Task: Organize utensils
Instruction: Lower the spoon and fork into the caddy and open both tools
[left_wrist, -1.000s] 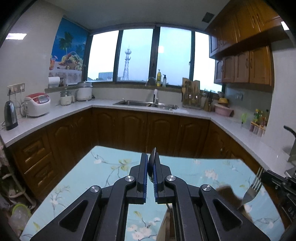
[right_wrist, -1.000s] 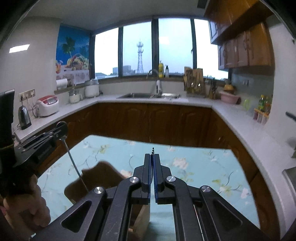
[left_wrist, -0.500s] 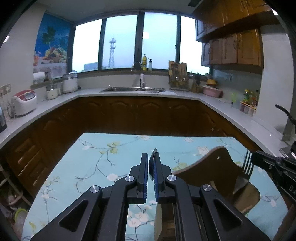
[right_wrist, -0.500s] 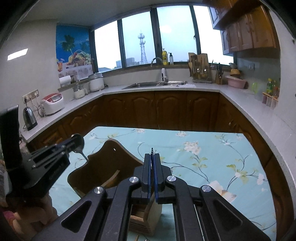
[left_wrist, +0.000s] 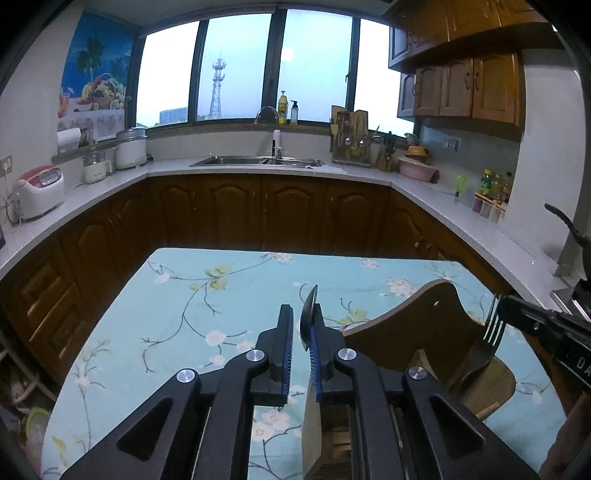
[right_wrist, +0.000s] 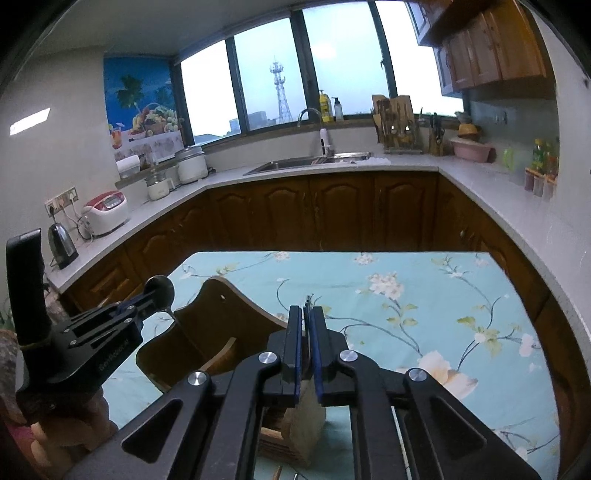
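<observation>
My left gripper (left_wrist: 301, 332) holds a metal spoon (left_wrist: 308, 314), bowl up, resting against its right pad; the jaws stand slightly parted around it. It also shows in the right wrist view (right_wrist: 147, 301), with the spoon bowl (right_wrist: 159, 291) above the wooden utensil holder (right_wrist: 218, 325). My right gripper (right_wrist: 306, 332) is shut on a fork, whose tine tips (right_wrist: 307, 300) show between the pads. In the left wrist view the fork (left_wrist: 487, 339) stands tines up over the holder (left_wrist: 424, 317), gripped by my right gripper (left_wrist: 517, 314). The holder sits on the floral tablecloth.
The table (left_wrist: 207, 295) has a light blue floral cloth. Dark wood cabinets and a white counter ring the room, with a sink (left_wrist: 258, 160), rice cookers (left_wrist: 37, 188), a kettle (right_wrist: 62, 242) and a utensil rack (left_wrist: 349, 138).
Both grippers have dropped closer to the wooden holder, which now shows larger. The left jaws have parted a little around the spoon. The fork stays gripped.
</observation>
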